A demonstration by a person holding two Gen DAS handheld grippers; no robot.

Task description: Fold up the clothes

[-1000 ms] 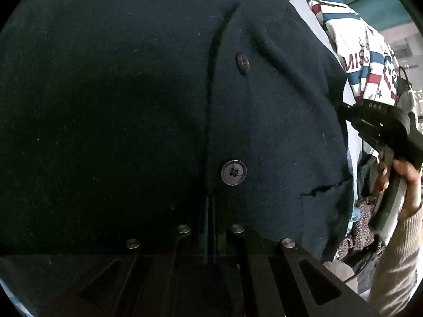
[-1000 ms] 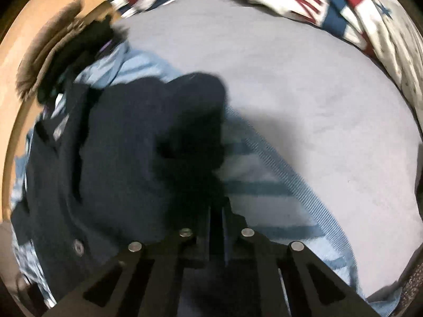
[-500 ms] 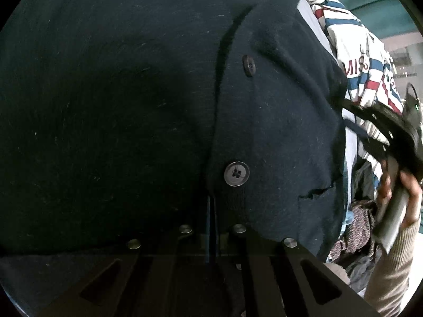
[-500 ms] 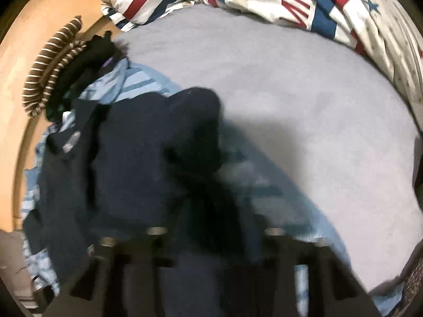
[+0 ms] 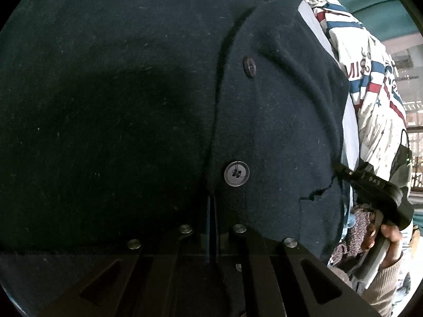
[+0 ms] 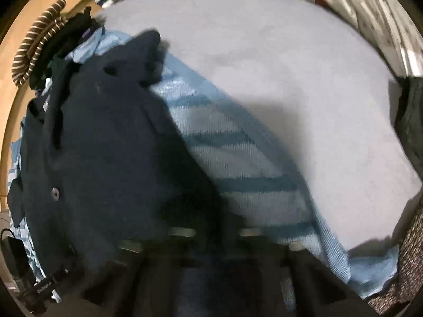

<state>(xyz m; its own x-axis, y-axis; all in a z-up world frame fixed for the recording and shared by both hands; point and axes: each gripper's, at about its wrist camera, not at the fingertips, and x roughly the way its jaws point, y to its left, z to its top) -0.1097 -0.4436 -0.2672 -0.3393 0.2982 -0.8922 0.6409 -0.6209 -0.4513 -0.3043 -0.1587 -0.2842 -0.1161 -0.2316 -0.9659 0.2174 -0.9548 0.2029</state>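
Both grippers are closed: the left gripper point(image 5: 211, 227) pinches the navy cardigan's point(image 5: 148, 111) placket edge; whether the right gripper point(image 6: 216, 240) holds cloth is blurred. The cardigan lies over a striped blue garment point(image 6: 238, 163) on the grey bed point(image 6: 290, 66). Dragging could snag that lower garment.

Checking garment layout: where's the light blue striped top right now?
In the right wrist view, the light blue striped top lies mid-frame on the grey bed sheet, its left part covered by the navy buttoned cardigan.
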